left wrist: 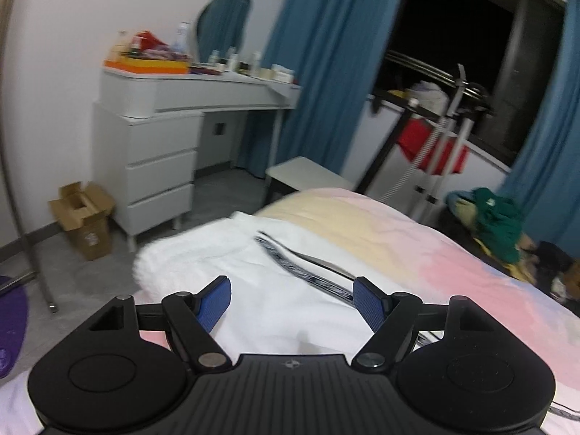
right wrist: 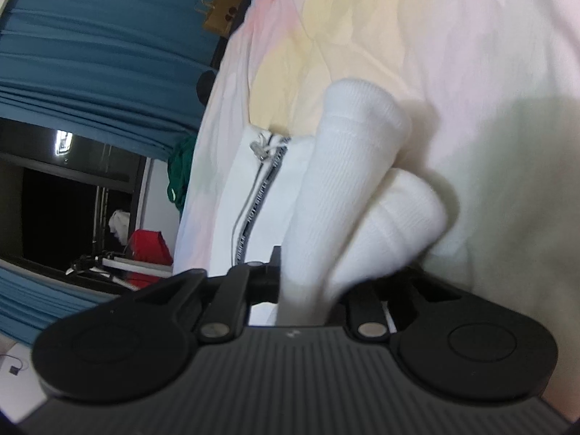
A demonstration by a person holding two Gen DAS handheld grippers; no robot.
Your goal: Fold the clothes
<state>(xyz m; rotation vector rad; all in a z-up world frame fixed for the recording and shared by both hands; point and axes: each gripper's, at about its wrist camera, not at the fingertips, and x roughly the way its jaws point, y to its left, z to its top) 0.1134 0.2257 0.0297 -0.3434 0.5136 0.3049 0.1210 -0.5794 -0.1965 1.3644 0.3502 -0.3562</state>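
Observation:
A white zip-up garment (left wrist: 232, 272) with a black-and-white zipper band (left wrist: 290, 264) lies spread on the pastel bedspread (left wrist: 417, 239). My left gripper (left wrist: 291, 299) hovers just above it, open and empty, blue pads (left wrist: 214, 304) wide apart. In the right wrist view my right gripper (right wrist: 304, 290) is shut on the garment's white ribbed sleeves (right wrist: 348, 166), which stand bunched up out of the jaws. The garment's body and zipper (right wrist: 253, 203) lie beyond on the bedspread (right wrist: 471, 54). The right fingertips are hidden by the cloth.
A white dressing table (left wrist: 163, 127) with clutter, a cardboard box (left wrist: 85, 217) and a small bench (left wrist: 308, 175) stand past the bed's end. A drying rack with red cloth (left wrist: 431, 145), blue curtains (left wrist: 326, 65) and a green clothes pile (left wrist: 500, 221) lie at the right.

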